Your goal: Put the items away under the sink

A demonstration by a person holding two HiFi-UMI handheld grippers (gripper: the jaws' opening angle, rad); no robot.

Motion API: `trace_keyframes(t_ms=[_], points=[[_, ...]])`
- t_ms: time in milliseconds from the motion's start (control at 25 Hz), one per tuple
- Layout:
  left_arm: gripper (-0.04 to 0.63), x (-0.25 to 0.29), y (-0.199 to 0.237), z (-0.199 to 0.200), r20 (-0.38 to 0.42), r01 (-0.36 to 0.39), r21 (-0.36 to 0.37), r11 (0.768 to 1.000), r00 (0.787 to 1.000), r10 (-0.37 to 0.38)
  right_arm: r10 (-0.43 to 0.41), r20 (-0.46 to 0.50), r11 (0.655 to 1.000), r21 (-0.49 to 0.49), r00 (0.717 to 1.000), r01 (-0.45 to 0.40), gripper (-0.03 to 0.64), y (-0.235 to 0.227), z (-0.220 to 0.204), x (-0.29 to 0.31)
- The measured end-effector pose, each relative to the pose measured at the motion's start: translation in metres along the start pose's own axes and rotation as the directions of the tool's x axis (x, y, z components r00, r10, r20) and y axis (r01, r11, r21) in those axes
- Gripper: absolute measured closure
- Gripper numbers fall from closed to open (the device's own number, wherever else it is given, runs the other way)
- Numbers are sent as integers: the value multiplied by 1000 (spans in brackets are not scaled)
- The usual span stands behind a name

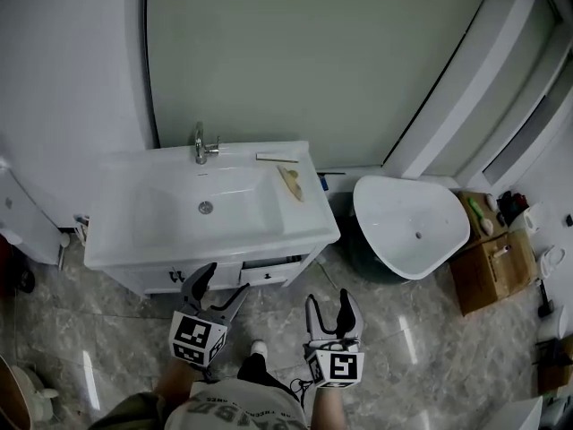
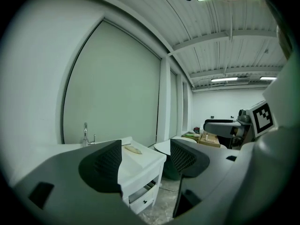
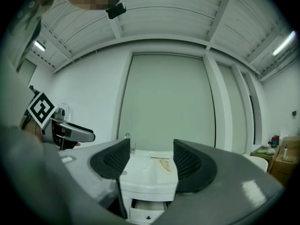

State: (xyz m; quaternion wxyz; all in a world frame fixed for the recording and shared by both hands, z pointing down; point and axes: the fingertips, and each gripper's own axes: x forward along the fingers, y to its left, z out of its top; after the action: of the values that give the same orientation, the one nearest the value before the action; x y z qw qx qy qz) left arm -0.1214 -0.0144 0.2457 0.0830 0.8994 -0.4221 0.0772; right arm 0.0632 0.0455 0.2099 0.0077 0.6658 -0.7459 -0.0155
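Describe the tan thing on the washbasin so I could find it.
Start at the white washbasin with its tap at the back. On its flat right ledge lie two things. The tan item is the broader, curved one nearer the front; the thin straight stick lies behind it.

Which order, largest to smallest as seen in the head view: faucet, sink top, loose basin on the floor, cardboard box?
1. sink top
2. loose basin
3. cardboard box
4. faucet
None look alike.
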Motion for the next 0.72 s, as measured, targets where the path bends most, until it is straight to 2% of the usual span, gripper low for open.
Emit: trace_keyframes(t_ms=[200, 360, 720], points=[[279, 68, -7, 24, 1, -42, 23, 999, 999, 42, 80, 33, 997, -2, 996, -80, 337, -51, 9, 56], [279, 106, -11, 41, 6, -61, 27, 998, 998, 61, 107, 41, 994, 0, 993, -107, 337, -85, 9, 90], [279, 162, 6, 25, -75, -77, 5, 997, 994, 77, 142, -20, 990, 20, 990, -141, 337, -116, -22, 146]])
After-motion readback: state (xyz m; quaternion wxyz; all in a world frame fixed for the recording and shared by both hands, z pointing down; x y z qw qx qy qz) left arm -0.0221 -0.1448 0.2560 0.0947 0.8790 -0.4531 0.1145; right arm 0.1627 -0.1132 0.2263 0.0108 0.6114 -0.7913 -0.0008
